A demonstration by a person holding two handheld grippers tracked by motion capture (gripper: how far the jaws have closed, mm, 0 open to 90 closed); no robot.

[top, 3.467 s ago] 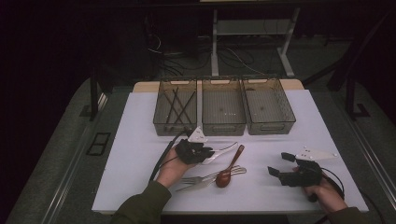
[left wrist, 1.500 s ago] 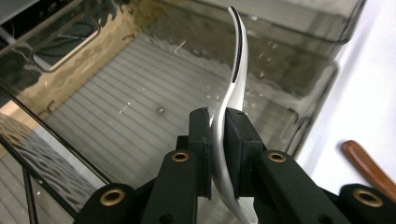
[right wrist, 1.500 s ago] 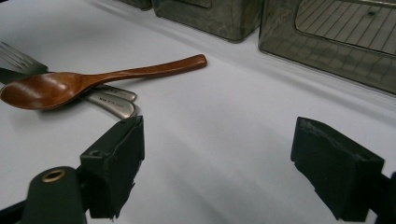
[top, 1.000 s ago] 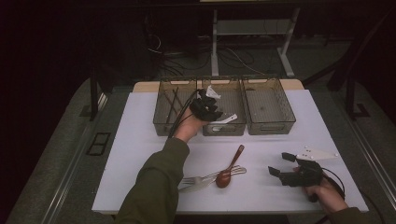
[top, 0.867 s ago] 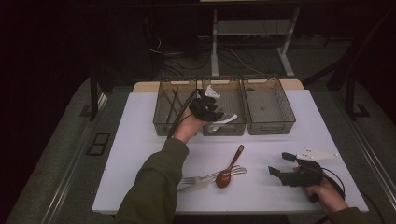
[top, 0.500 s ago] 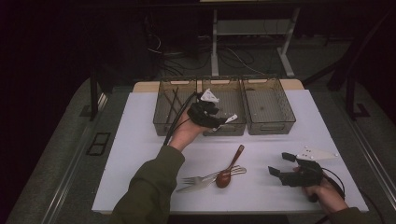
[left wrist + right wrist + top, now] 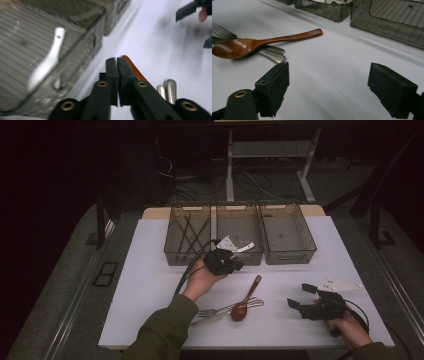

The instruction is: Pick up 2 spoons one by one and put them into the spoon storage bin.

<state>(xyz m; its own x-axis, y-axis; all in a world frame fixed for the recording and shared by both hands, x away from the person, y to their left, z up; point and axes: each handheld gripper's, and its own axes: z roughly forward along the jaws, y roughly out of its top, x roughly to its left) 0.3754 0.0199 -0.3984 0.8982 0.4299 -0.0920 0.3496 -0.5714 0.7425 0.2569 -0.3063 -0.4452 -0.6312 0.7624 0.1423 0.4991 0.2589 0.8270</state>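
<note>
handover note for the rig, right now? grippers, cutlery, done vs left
Left gripper: jaws shut, empty, near the middle bin.
Right gripper: open, empty, low over the table at right.
Done: a metal utensil lies in the middle bin; dark sticks in the left bin.
Left: wooden spoon, fork and another metal piece beside it. Right bin looks empty.

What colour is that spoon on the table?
Reddish-brown wood; the spoon shows best in the right gripper view.

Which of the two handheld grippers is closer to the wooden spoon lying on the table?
The left gripper, though not by much: it hovers just beyond the wooden spoon, near its handle tip. The right gripper rests farther off, to the spoon's right.
</note>
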